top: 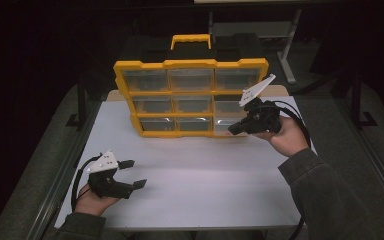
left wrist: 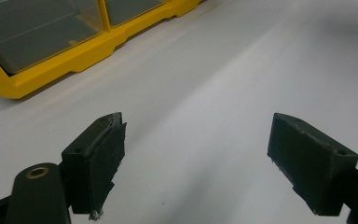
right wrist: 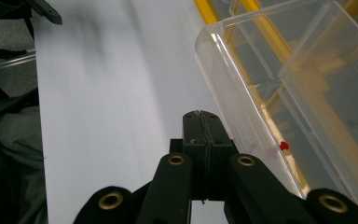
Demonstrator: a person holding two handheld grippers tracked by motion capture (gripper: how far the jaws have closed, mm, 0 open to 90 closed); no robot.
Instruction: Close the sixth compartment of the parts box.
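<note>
A white table top point(top: 195, 175) is carrying the work, its surface plain and matte; a yellow organizer case point(top: 190, 97) with clear drawers is standing upright on it toward the far edge, its lower rim point(left wrist: 74, 60) resting directly on the white surface; a clear drawer point(right wrist: 279, 93) is sticking out at the case's lower right corner, hanging just above the top.

Our left hand-held gripper point(top: 132, 173) low at left, jaws wide apart. Our right hand-held gripper point(top: 232, 128) raised, jaws pressed together, empty.
</note>
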